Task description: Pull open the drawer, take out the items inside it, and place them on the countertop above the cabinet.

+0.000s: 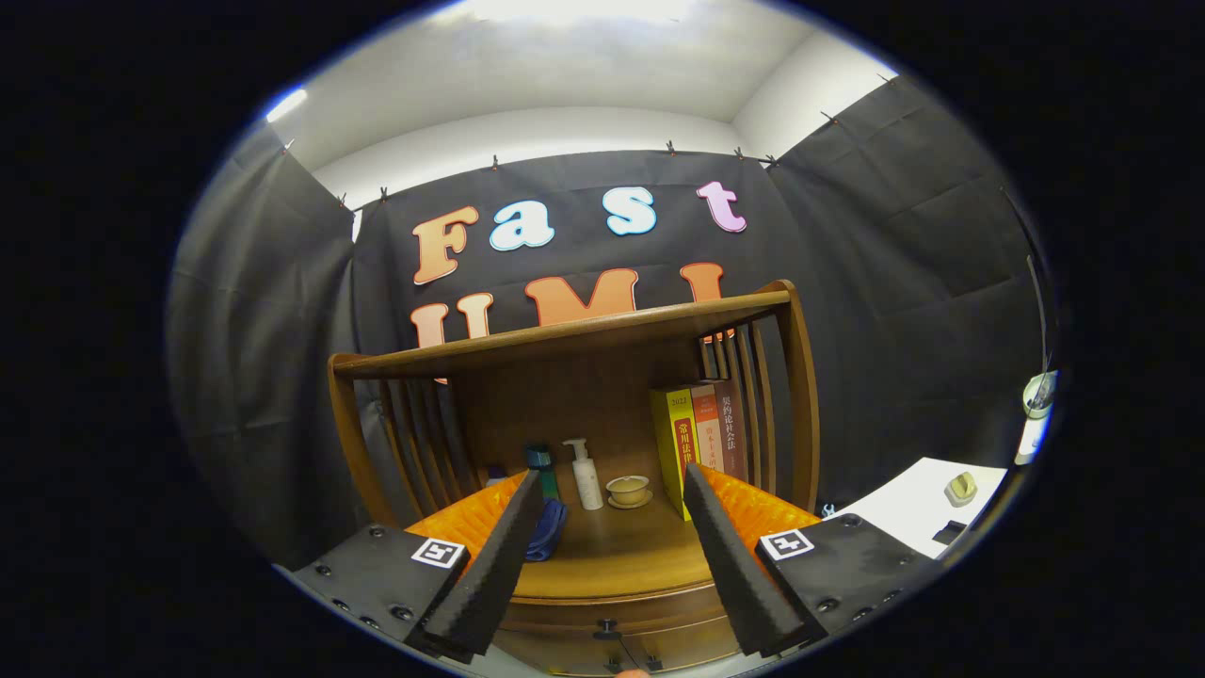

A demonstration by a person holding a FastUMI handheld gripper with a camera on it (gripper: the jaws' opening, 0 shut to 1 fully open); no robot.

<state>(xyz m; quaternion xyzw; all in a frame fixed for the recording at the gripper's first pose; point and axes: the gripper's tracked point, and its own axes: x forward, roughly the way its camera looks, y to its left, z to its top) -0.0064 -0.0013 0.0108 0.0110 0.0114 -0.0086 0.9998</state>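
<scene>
Gripper view, looking forward along the two fingers of the gripper, which are spread wide apart with nothing held between them. Each finger carries a small square black-and-white marker tag at its base.

Just below and between the fingertips is the closed drawer of a wooden cabinet. A small dark knob sits at the middle of the drawer front. Nothing of the drawer's contents can be seen.

Directly above the drawer is the wooden countertop, reaching from the gap between the fingers to the cabinet's back panel. A dark blue cloth-like item lies on the countertop beside the left finger. Farther back on the countertop stands a white pump bottle, with a dark green container just to its left. Right of the pump bottle sits a small pale cup on a saucer.

Right of the cup, three books stand upright against the cabinet's slatted side. The yellow one shows "2022" on its spine above Chinese characters; the orange and dark red spines also bear Chinese writing, too small to read with confidence.

A curved wooden shelf spans the cabinet above these things.

Off to the right of the cabinet is a white table with a small pale yellowish object on it.
</scene>
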